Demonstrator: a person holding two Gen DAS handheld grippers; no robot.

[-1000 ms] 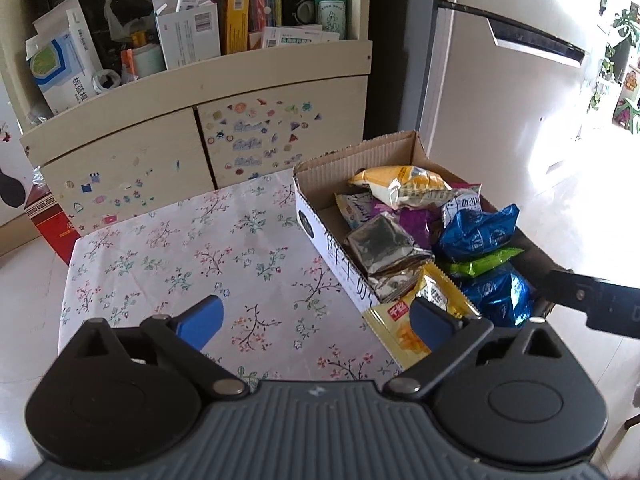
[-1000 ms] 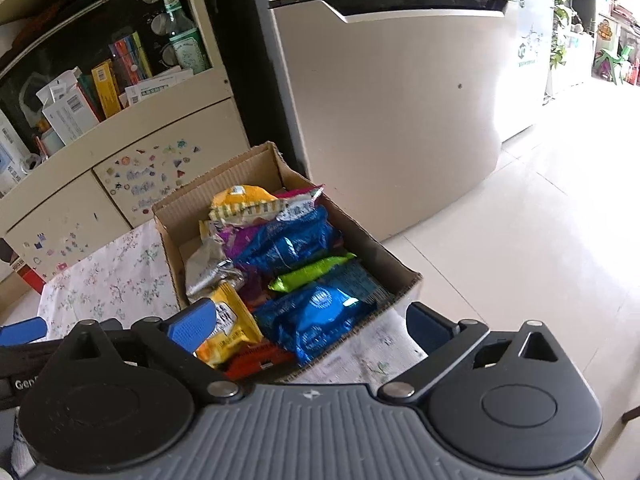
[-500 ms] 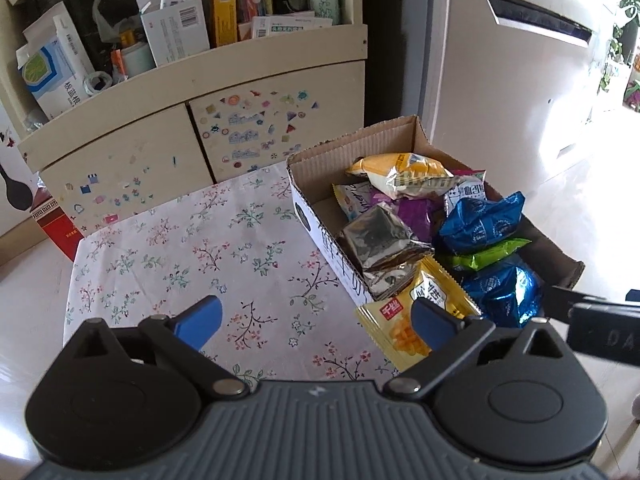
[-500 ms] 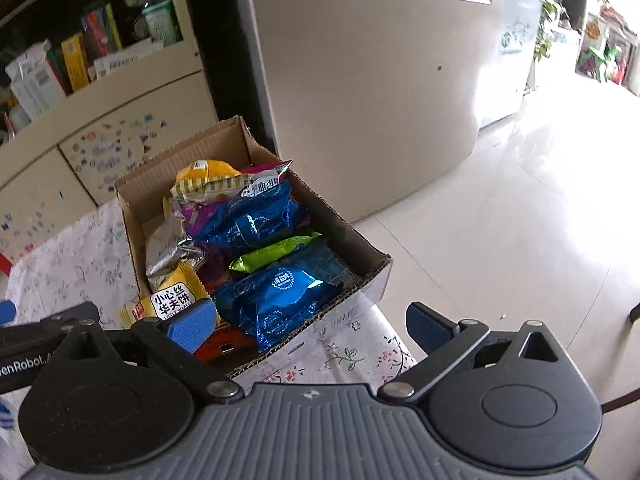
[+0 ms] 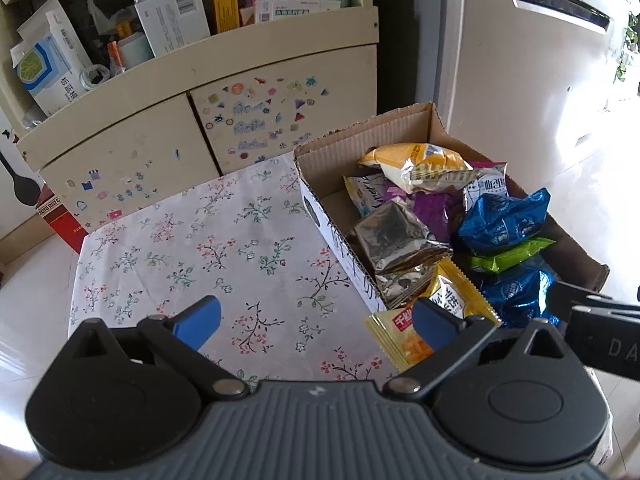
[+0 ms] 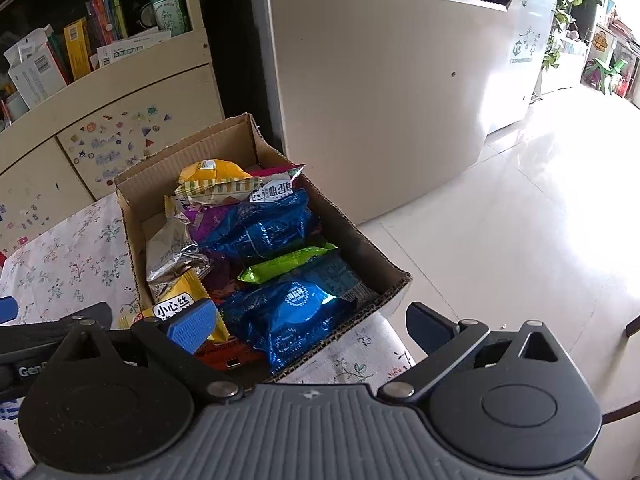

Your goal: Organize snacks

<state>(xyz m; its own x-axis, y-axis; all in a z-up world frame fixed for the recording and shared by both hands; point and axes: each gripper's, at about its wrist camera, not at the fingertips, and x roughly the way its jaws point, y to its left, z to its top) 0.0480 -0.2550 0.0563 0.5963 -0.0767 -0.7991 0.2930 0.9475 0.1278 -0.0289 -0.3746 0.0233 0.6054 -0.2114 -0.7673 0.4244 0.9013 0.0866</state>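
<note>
Because the yellow snack packet hangs over the near left corner of the cardboard box, it lies just ahead of the left gripper, off toward its right jaw, long axis running toward the box's far end. Both the left gripper and the right gripper have jaws spread wide and empty above the floral-clothed bench; the left looks nearer.

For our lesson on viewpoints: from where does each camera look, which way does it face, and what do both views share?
Left wrist: sits on the left tongs, looking down over the floral tablecloth toward the sticker cabinet; open blue fingers show.
Right wrist: sits on the right tongs, looking over the fridge; open fingers show.
Shared: the cardboard box of snacks.
</note>
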